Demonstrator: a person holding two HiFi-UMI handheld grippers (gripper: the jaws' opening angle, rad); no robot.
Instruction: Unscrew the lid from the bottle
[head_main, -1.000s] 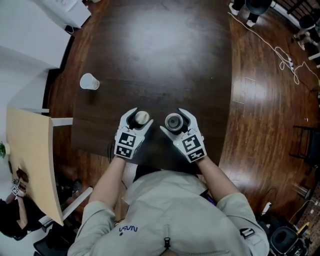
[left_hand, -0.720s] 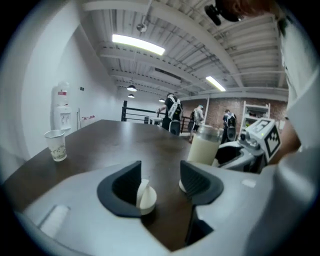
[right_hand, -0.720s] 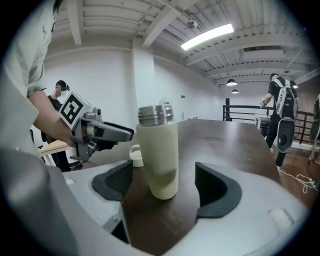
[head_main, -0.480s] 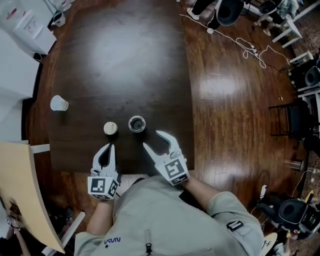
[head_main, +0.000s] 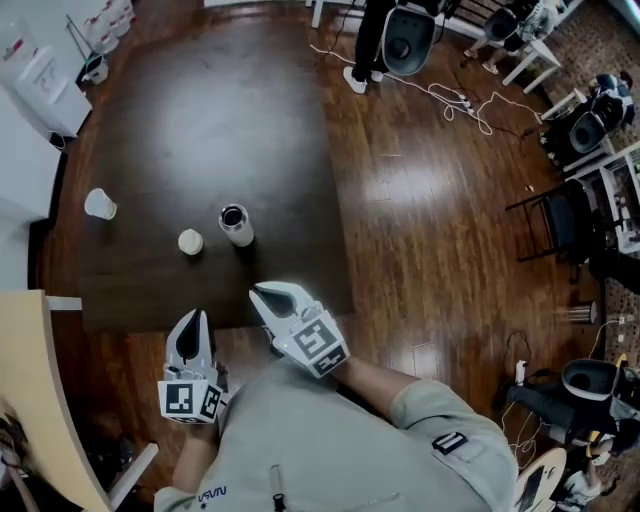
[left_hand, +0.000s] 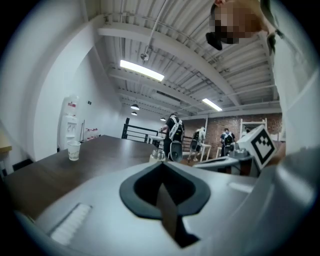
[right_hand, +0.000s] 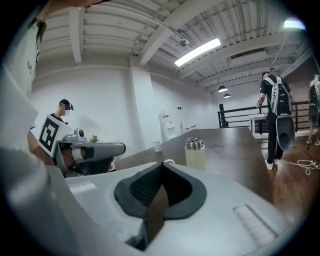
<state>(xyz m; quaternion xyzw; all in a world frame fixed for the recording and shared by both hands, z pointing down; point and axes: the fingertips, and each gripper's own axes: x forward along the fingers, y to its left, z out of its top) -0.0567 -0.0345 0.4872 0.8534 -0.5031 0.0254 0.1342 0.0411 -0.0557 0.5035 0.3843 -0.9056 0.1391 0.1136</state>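
Since the earlier frames, both tools have come away from the table (head_main: 230, 110). One second ago the left gripper (head_main: 193, 318) stood around the lid (head_main: 190, 241) and the right gripper (head_main: 262, 292) around the bottle (head_main: 237, 224). Now both are drawn back to the lower left of the head view, close to the person's grey shirt (head_main: 330, 440). Their jaws have just been closing and now meet, with nothing between them.

The bottle stands upright at the left centre of the frame, its mouth open and its long axis pointing up at the camera. The lid lies just beside it, to the lower left, and does not touch it, so we judge the unscrewing done. A paper cup (head_main: 99, 203) stands further left, well apart.

From the grippers, both things lie upward in the frame. The right gripper is nearer to the bottle, and the left is almost straight below the lid.
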